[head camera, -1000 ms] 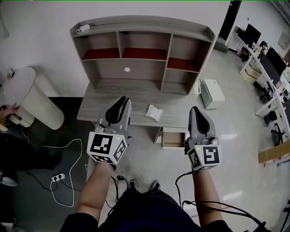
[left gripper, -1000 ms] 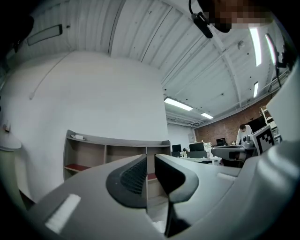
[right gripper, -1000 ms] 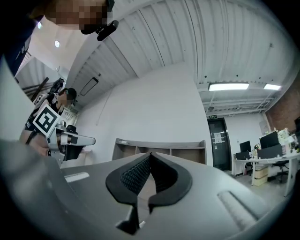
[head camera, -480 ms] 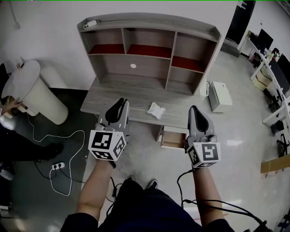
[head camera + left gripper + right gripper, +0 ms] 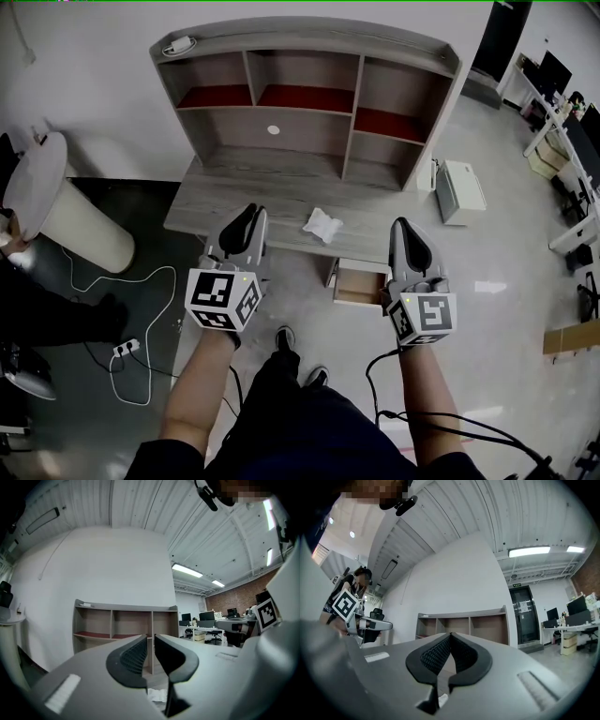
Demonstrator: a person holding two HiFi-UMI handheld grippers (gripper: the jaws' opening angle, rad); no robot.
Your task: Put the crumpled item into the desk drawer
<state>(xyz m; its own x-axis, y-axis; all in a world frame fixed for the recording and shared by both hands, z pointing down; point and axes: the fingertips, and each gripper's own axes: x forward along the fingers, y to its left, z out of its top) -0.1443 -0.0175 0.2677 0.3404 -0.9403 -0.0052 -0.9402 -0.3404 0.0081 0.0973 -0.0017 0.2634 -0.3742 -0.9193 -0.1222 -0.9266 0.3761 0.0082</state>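
Stepped one foot forward since a second ago. Counting one crumpled white item [image 5: 322, 224] on tabletop [image 5: 225, 202], one open drawer [image 5: 359, 286] below. Left tongs [image 5: 247, 214] slightly parted, right tongs [image 5: 406, 227] clenched, both empty.

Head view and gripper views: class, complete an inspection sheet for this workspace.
Surface: wooden desk, bare except one item.
Job's things: crumpled item lies near the desk's front edge; drawer stands open.
Clutter: small white object on the hutch; white box on the floor.
Grippers: left gripper fingers slightly apart, empty; right gripper shut, empty.
Cables: power strip and white cable on the floor, left.
Surroundings: white cylinder left; office desks right.
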